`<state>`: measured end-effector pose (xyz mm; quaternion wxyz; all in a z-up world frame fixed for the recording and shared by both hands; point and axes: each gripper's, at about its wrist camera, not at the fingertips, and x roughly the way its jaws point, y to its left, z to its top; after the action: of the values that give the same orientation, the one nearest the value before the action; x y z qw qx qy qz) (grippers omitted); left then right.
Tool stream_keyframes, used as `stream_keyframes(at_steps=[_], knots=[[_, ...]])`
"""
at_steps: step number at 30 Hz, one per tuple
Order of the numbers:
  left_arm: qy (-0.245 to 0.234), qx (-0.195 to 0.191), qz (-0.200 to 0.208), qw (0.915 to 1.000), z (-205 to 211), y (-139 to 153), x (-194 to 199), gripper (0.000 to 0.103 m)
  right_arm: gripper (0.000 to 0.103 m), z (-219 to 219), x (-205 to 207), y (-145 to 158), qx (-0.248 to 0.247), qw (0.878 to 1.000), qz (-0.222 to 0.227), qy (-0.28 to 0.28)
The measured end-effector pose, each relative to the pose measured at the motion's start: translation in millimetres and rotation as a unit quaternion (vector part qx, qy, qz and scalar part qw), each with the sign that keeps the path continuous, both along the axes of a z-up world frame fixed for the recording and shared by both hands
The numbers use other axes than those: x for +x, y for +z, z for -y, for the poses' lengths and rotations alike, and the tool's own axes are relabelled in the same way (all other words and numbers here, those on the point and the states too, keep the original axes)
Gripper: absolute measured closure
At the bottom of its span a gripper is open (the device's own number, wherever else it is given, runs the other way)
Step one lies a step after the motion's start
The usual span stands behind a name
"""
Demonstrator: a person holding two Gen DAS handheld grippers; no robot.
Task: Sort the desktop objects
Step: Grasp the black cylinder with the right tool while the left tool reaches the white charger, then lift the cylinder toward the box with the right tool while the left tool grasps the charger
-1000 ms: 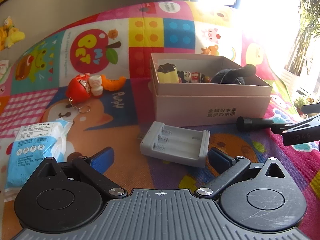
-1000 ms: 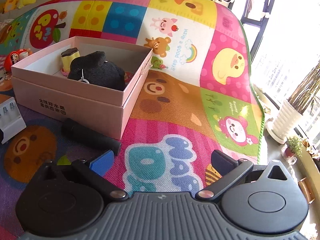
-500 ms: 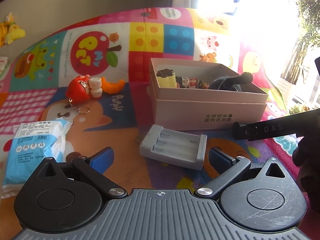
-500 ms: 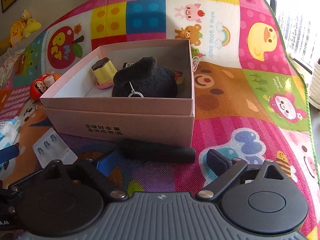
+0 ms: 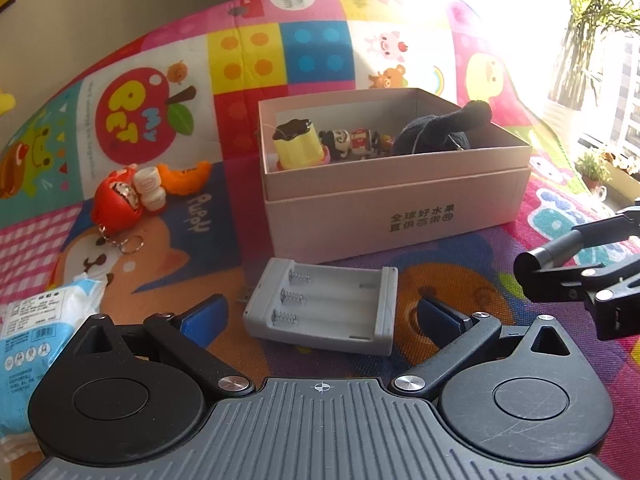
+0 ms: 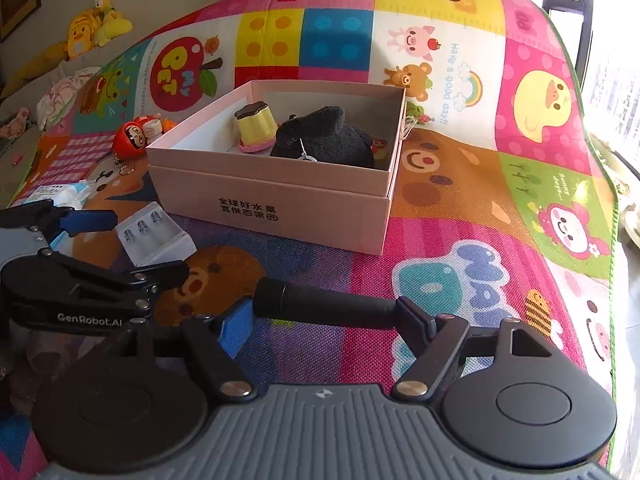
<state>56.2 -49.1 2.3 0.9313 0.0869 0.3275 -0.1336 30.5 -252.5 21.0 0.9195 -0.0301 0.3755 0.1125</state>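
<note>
Now right gripper (image 6: 327, 318) closing — black cylinder (image 6: 328, 306) between fingers (image 6: 236, 326)

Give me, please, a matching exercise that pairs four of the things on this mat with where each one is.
Things:
A. grey battery holder
B. red doll keychain
C. black plush
D. black cylinder

Places:
1. inside the pink box
2. between the right claw's fingers
3. on the mat, left of the box
4. on the mat, just in front of the box

Pairs: A-4, B-3, C-1, D-2.

The right claw's jaws have just been closing on the cylinder's ends.
</note>
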Motion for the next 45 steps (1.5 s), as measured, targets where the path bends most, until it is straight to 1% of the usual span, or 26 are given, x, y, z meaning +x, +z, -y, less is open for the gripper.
stream_keyframes(at_steps=[1, 3, 7, 11, 13, 16, 17, 18, 19, 21, 23, 25, 28, 29, 30, 31, 32, 36, 37, 39, 41, 43, 44, 45], knots=[[0.003, 0.000, -0.005, 1.0000, 0.6, -0.7, 2.1, 0.002, 0.027, 0.7, -5.6, 0.7, -0.003, 1.000, -0.002, 0.007], [0.009, -0.007, -0.009, 0.9999, -0.7, -0.8, 4.1, 0.015, 0.027, 1.6, -14.3, 2.2, -0.005, 1.000, -0.004, 0.018], [0.011, 0.005, 0.000, 0.9999, 1.9, -0.1, -3.2, 0.016, 0.027, 0.6, -31.2, 5.8, -0.008, 0.999, -0.013, 0.049], [-0.018, 0.020, 0.003, 0.9996, 4.2, 6.8, -26.9, 0.016, 0.027, 0.6, -48.4, 18.2, -0.017, 0.997, -0.005, 0.079], [-0.033, 0.013, 0.007, 0.9994, 3.4, 17.3, -40.5, 0.016, 0.027, 2.8, -57.0, 30.8, -0.013, 0.996, 0.008, 0.091], [-0.049, -0.025, 0.025, 0.9982, 0.7, 44.1, -54.7, 0.017, 0.027, 7.9, -65.1, 57.5, 0.004, 0.994, 0.038, 0.099], [-0.052, -0.044, 0.037, 0.9970, 0.8, 57.1, -57.4, 0.022, 0.027, 10.2, -66.7, 69.8, 0.016, 0.994, 0.054, 0.098], [-0.053, -0.055, 0.048, 0.9960, 0.6, 66.2, -58.4, 0.044, 0.027, 13.6, -68.3, 82.8, 0.031, 0.992, 0.071, 0.097], [-0.053, -0.064, 0.057, 0.9949, 1.8, 76.5, -57.4, 0.050, 0.027, 18.3, -69.2, 97.9, 0.049, 0.990, 0.092, 0.093], [-0.050, -0.074, 0.077, 0.9930, 5.1, 90.3, -50.9, 0.049, 0.027, 24.5, -70.9, 118.4, 0.067, 0.986, 0.127, 0.085], [-0.046, -0.062, 0.094, 0.9926, 11.9, 95.1, -39.0, 0.051, 0.027, 27.7, -70.4, 131.3, 0.065, 0.982, 0.161, 0.072], [-0.040, -0.058, 0.092, 0.9932, 14.6, 93.4, -25.7, 0.053, 0.027, 31.3, -66.7, 137.1, 0.064, 0.981, 0.173, 0.060], [-0.021, -0.073, 0.072, 0.9945, 1.3, 88.4, -14.1, 0.052, 0.027, 38.6, -61.8, 131.3, 0.063, 0.984, 0.161, 0.049], [-0.018, -0.074, 0.068, 0.9948, -4.3, 86.4, -14.4, 0.048, 0.027, 40.0, -60.9, 127.1, 0.060, 0.985, 0.154, 0.049], [-0.019, -0.072, 0.062, 0.9953, -10.4, 83.1, -16.8, 0.035, 0.027, 41.5, -60.2, 119.6, 0.056, 0.987, 0.145, 0.047], [-0.024, -0.070, 0.058, 0.9956, -13.9, 80.0, -19.9, 0.028, 0.027, 41.8, -58.9, 111.8, 0.050, 0.989, 0.135, 0.045], [-0.030, -0.067, 0.052, 0.9960, -18.2, 75.1, -25.5, 0.018, 0.027, 41.2, -57.0, 102.4, 0.044, 0.991, 0.121, 0.043], [-0.059, -0.044, 0.001, 0.9973, -22.2, 48.0, -51.6, 0.010, 0.027, 32.4, -51.1, 58.1, 0.030, 0.997, 0.057, 0.046], [-0.058, -0.039, -0.010, 0.9975, -21.3, 40.1, -57.5, 0.009, 0.027, 26.9, -52.5, 44.9, 0.021, 0.998, 0.043, 0.049], [-0.044, -0.031, -0.029, 0.9982, -19.7, 27.9, -62.5, 0.009, 0.027, 18.9, -53.3, 29.1, 0.009, 0.998, 0.027, 0.054], [-0.032, -0.034, -0.040, 0.9981, -18.4, 19.8, -59.9, 0.010, 0.027, 11.6, -55.9, 16.6, 0.005, 0.998, 0.014, 0.060], [-0.017, -0.039, -0.047, 0.9980, -16.7, 15.2, -53.1, 0.014, 0.027, 7.2, -56.8, 10.9, 0.006, 0.998, 0.005, 0.065], [-0.011, -0.041, -0.050, 0.9978, -14.9, 13.0, -48.5, 0.019, 0.027, 5.2, -57.7, 9.5, 0.006, 0.998, 0.001, 0.069], [-0.010, -0.039, -0.052, 0.9978, -12.4, 11.2, -44.9, 0.028, 0.027, 4.2, -59.1, 8.5, 0.005, 0.997, -0.001, 0.072]])
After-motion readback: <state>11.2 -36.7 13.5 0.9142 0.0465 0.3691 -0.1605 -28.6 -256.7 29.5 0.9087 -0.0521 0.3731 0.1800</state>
